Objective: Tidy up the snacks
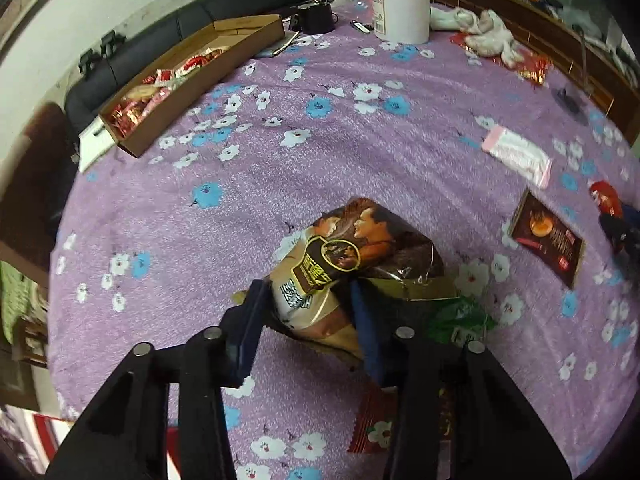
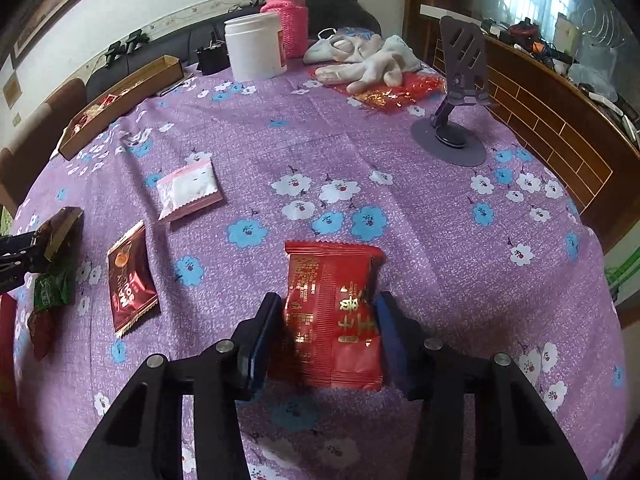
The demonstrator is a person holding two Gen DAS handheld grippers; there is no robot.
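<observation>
A brown snack bag [image 1: 340, 240] with a printed picture lies on the purple flowered tablecloth [image 1: 280, 184]. My left gripper [image 1: 308, 308] is shut on its near end, the blue pads pressing both sides. In the right wrist view a red snack packet [image 2: 332, 280] sits between the pads of my right gripper [image 2: 326, 312], which is shut on it. At the far left stands the long cardboard box [image 1: 192, 92] with several red wrapped snacks inside. Loose on the cloth lie a pink packet [image 2: 188, 190], a dark brown packet [image 2: 130, 280] and a green packet [image 2: 52, 288].
A white jar [image 2: 254, 46], a pink-sleeved bottle [image 2: 288, 20], crumpled white gloves [image 2: 368, 60] and a purple phone stand [image 2: 456, 120] occupy the back of the table. Another red packet [image 1: 372, 420] lies under my left gripper. A wooden counter [image 2: 560, 128] runs along the right.
</observation>
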